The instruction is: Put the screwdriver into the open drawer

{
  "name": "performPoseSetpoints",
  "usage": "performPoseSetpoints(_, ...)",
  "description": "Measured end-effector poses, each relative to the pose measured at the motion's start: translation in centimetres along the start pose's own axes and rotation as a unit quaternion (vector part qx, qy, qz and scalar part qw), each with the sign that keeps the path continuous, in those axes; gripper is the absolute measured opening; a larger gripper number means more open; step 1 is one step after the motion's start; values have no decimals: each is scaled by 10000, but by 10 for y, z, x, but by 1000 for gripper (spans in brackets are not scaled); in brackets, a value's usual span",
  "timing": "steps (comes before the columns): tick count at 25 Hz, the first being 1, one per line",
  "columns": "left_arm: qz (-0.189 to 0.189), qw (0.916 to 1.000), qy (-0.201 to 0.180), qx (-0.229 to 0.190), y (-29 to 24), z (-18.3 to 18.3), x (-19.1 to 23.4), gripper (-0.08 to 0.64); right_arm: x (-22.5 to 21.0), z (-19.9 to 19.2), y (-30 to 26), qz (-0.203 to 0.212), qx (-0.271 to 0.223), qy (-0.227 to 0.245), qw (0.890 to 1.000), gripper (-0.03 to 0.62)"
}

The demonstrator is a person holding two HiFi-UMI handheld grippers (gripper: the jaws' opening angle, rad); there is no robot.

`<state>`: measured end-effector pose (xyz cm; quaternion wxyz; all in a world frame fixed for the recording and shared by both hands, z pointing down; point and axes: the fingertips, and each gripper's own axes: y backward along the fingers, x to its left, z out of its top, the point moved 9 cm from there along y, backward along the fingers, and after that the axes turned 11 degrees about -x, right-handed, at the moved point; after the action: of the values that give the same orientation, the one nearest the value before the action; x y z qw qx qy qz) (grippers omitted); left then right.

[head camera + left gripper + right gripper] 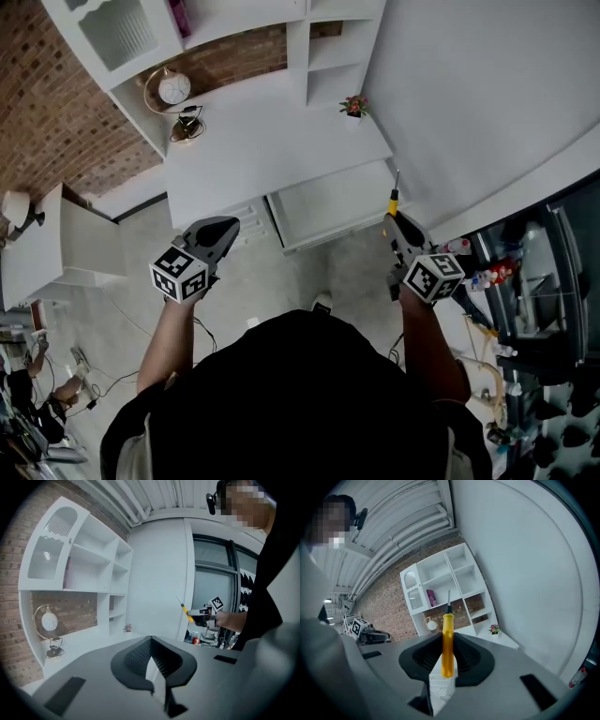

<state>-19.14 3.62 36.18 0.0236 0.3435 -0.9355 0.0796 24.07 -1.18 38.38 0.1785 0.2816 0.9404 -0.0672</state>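
My right gripper [397, 225] is shut on a screwdriver [393, 195] with a yellow handle, and its thin shaft points away past the fingertips. It hangs just right of the open white drawer [342, 228] under the white desk [272, 141]. In the right gripper view the screwdriver [447, 641] stands upright between the jaws of the right gripper [443, 672]. My left gripper [222, 234] is shut with nothing in it, in front of the desk and left of the drawer. The left gripper view shows the left gripper [154, 674] closed, with the screwdriver [185, 611] far off.
On the desk stand a round clock [173, 87], a small lamp with a cable [187, 127] and a tiny potted plant [353, 106]. Shelves rise behind the desk. A low white cabinet [66, 244] is at the left. Bottles and clutter [487, 277] lie at the right.
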Motion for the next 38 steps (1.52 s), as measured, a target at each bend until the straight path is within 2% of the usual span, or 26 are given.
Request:
performPoseSetpoints(15, 40, 9999, 72, 133, -55, 4, 10, 15, -58, 16, -40, 86, 13, 17, 10000, 81)
performPoseSetpoints(22, 69, 9996, 203, 209, -62, -1, 8, 15, -69, 20, -41, 91, 46, 13, 9999, 81)
performPoseSetpoints(38, 176, 9996, 216, 93, -97, 5, -11, 15, -110, 35, -34, 134, 8, 52, 9999, 81)
